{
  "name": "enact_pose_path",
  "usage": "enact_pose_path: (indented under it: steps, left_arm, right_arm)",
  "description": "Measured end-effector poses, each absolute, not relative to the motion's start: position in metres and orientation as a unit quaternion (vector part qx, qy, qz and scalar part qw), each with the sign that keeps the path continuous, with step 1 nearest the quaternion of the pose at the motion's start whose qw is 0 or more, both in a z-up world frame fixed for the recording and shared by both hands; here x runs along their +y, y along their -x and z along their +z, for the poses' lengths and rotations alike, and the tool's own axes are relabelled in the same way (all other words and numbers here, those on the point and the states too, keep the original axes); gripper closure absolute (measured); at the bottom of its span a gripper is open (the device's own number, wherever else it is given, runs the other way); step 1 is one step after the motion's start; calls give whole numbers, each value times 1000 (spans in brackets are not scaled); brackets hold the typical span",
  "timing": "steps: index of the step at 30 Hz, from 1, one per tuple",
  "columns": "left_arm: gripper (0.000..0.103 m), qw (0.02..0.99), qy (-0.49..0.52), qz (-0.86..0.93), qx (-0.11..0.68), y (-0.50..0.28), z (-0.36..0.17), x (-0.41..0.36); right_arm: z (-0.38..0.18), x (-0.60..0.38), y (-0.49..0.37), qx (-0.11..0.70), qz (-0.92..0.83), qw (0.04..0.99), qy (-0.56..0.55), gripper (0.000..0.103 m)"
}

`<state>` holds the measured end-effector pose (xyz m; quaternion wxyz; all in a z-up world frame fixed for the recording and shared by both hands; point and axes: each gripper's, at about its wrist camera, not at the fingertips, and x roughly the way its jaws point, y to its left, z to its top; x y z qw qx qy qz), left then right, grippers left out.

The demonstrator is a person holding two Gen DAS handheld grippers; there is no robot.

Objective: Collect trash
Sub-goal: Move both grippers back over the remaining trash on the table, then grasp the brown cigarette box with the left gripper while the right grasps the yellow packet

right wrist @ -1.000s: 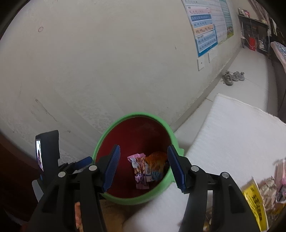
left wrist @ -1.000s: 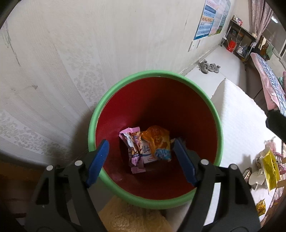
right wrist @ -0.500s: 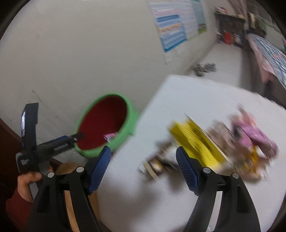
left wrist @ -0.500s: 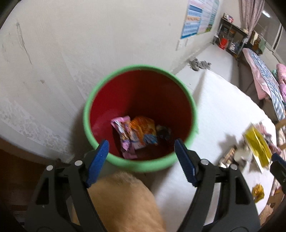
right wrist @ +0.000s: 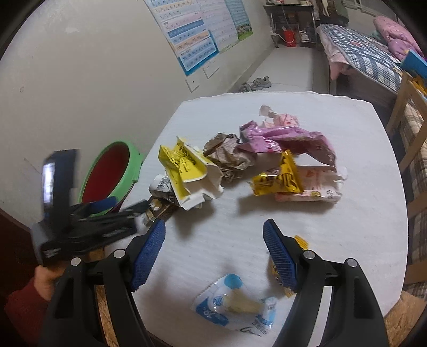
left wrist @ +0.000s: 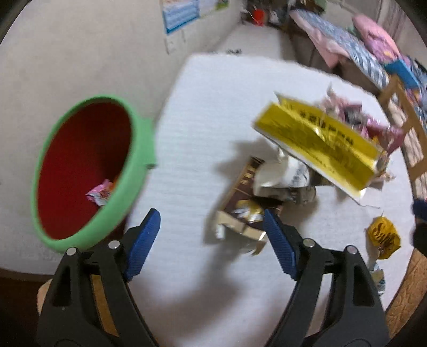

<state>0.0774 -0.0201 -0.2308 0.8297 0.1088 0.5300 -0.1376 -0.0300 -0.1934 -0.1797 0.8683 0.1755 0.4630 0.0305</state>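
Through the left wrist view, my left hand-held gripper [left wrist: 210,232] was opening with nothing between its jaws, the green bin [left wrist: 138,160] to its left and a torn brown box [left wrist: 240,197] just ahead on the tabletop [left wrist: 202,106]. Through the right wrist view, my right hand-held gripper [right wrist: 213,248] stood wide and empty, a blue-and-white wrapper [right wrist: 232,301] just below it and the yellow carton [right wrist: 186,170] ahead.

A lived-in bedroom at home; a bed [right wrist: 368,57] under a blue checked quilt [right wrist: 357,48] and a pink pillow [right wrist: 392,29] lies at two o'clock in the right wrist view; a pair of shoes [right wrist: 254,84] sits on the floor by the wall at twelve o'clock; learning charts [right wrist: 202,29] hang on the plain wall at eleven; a cluttered shelf [right wrist: 291,24] stands in the far corner at one; a wooden chair [right wrist: 411,128] stands at three beside the white surface [right wrist: 347,227].
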Motion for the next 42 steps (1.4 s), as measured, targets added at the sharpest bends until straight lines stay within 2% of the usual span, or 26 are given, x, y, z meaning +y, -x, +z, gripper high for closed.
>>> enact_pose_path:
  steps: [4,19,30,38,39,41,42]
  left_arm:
    - [26,819,-105,-140,546,-87,-248,-35]
    - [26,817,-98,-150,549,-80,-240,-39]
    - [26,812,-92,-147,558,-79,-247,-40]
    - [26,811,-115,-146,555,-92,-253,-50]
    - [28,809,-120,-147,556,-92,-255,-51]
    - [50,801,-126,-156,564,-94,-260,-56]
    - [52,798,-127,-157,568,-93,-261,-58]
  right_arm:
    - [-179,-200,36,461,31,868,-182,30]
    - [-180,-205,40,457,32,868,-193,30]
    - [-166,-186,-19,465,75,875,-108,30]
    - [-191,-169,-18,492,107,857,-109,32]
    - [-195,-168,-16,497,106,855,-108,32]
    - [-202,-167,-14,504,104,851,-107,32]
    - [-204,-168,-12,507,104,849,-108,32]
